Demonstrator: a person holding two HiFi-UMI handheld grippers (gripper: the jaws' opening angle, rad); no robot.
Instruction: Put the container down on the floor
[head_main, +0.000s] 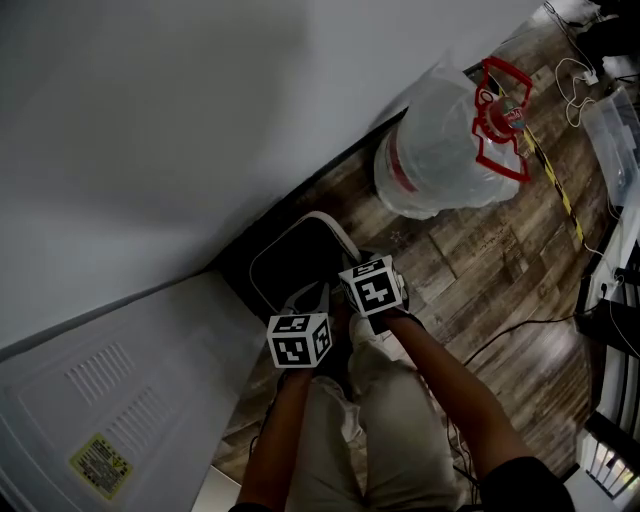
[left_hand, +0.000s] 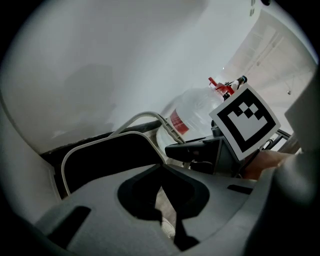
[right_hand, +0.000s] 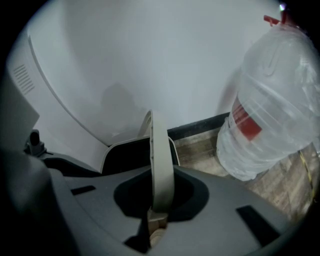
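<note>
- The right tongs (right_hand: 159, 201) are clamped shut on the pale handle (right_hand: 161, 155) of the container (head_main: 262, 255). Only the right gripper view shows this; in the head view the marker cubes cover the grip.
- The left tongs (left_hand: 162, 174) have their tips drawn together at the container's near rim. No view shows whether they pinch it.
- The container sits low in the corner by the dark skirting (right_hand: 200, 127), between a white appliance (head_main: 120, 380) and a water bottle (head_main: 435, 150). Its inside is black in every view, so its contents cannot be told.
- The bottle is clear, with a red label. It stands on the wooden floor (head_main: 480, 260), apart from the container.
</note>
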